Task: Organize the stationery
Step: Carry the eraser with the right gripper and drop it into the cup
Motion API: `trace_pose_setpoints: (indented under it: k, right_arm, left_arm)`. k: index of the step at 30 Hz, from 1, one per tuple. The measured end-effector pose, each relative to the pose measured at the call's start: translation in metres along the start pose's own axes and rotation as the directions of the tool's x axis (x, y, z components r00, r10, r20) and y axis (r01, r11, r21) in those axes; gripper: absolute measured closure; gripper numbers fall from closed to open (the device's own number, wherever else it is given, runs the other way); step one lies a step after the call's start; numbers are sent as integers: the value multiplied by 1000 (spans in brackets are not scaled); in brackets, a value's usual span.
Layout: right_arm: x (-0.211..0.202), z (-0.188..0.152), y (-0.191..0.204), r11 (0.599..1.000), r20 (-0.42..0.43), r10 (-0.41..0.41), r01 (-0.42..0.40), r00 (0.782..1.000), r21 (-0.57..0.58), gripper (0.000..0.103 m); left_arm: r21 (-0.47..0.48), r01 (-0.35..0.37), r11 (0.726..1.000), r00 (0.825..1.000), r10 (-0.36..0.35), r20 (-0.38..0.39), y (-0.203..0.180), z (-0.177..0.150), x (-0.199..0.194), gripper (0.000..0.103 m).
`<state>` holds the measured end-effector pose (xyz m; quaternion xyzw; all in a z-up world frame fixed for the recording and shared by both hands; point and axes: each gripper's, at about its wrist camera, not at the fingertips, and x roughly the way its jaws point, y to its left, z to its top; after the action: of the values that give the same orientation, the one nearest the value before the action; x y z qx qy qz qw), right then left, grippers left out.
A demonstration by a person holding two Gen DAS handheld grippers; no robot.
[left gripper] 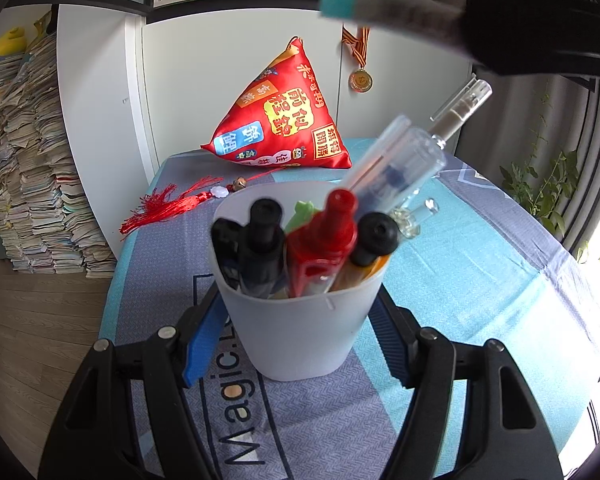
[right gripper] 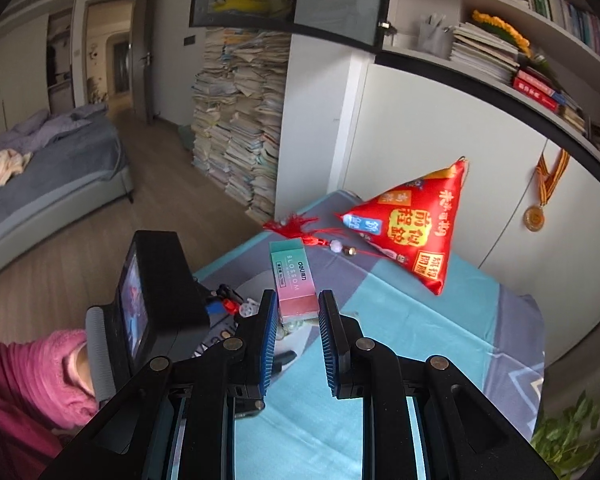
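Frosted white plastic — the cup (left gripper: 300, 320) stands on the blue-and-grey cloth (left gripper: 460, 280), and the left gripper (left gripper: 296, 320) is clamped on its sides, blue pads pressed to the wall. Pens crowd the cup: two black-capped ones, a red one (left gripper: 332, 240), and a clear one (left gripper: 404, 160) leaning out toward the far right.

The right gripper (right gripper: 298, 320) holds an eraser (right gripper: 296, 280) in a teal-to-pink sleeve, pinched at its near end between the blue pads, the rest pointing forward above the table. In the left view the same eraser (left gripper: 340, 0) shows blurred near the top edge, up above the cup, jutting out of the right gripper (left gripper: 540, 32).

Behind both lies a red pillow (left gripper: 284, 120) with a tassel (left gripper: 168, 204) — well apart from the cup. A pink sleeve (right gripper: 28, 380) shows at lower left of the right view.
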<state>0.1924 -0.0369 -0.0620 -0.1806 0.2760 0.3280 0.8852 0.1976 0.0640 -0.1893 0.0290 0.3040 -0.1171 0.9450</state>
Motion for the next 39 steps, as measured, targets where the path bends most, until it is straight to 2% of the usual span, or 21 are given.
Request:
trace_pose_setpoints:
  k: [5,11,34,39]
  right_arm:
    - [13,2,-7,999,-20,20,-20,1000,28,82]
    - [21,1,-8,1000,-53,7,-5,999,30,82]
    - [31,5,-7,1000,-86,14,-11,996,28,82]
    - [34,5,-10,996,-100,76,-72,992,44,81]
  left_arm:
    - [2,-2,1000,1000,2,0,-1,0,1,35]
    - [4,-3,1000,1000,3,-1,-2,0,2,35]
    - [1,1,1000,1000,-1,-3,-1,-2,2,34]
    - [-2,3,1000,1000,-3,-4,0,-2,2,34]
